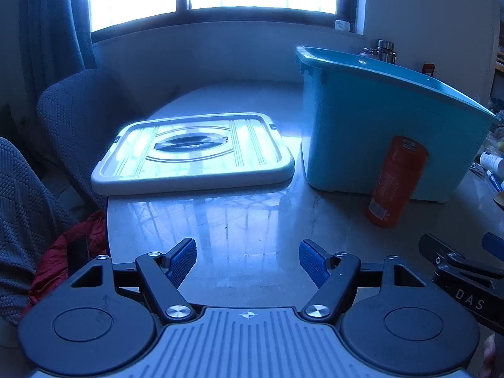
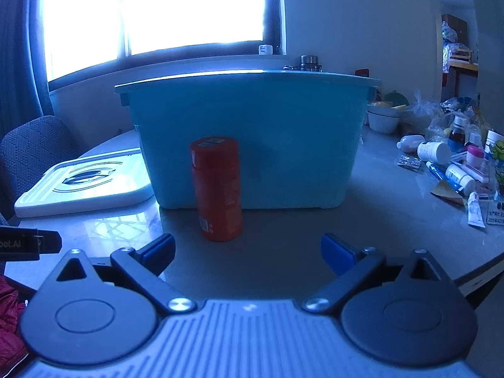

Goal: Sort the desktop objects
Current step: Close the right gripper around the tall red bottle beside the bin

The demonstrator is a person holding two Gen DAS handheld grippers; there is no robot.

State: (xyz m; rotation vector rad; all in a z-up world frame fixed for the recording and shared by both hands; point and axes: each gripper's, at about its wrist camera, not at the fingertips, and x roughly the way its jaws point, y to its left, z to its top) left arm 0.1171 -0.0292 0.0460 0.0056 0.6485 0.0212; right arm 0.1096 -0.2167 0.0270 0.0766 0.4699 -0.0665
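Observation:
An orange bottle (image 2: 217,189) stands upright on the table just in front of a teal plastic bin (image 2: 252,138). My right gripper (image 2: 248,253) is open, its blue pads empty, a short way before the bottle. In the left wrist view the same orange bottle (image 1: 396,181) leans against the teal bin (image 1: 387,126) at the right. My left gripper (image 1: 248,261) is open and empty over bare tabletop. The bin's white lid (image 1: 193,152) lies flat to the left of the bin. Part of the right gripper (image 1: 463,267) shows at the lower right edge.
Several small bottles and tubes (image 2: 453,170) lie scattered at the table's right, with a white bowl (image 2: 382,119) behind them. A grey chair (image 1: 78,119) stands at the table's left edge, a red cloth (image 1: 66,252) below it. Steel flasks (image 1: 386,50) stand behind the bin.

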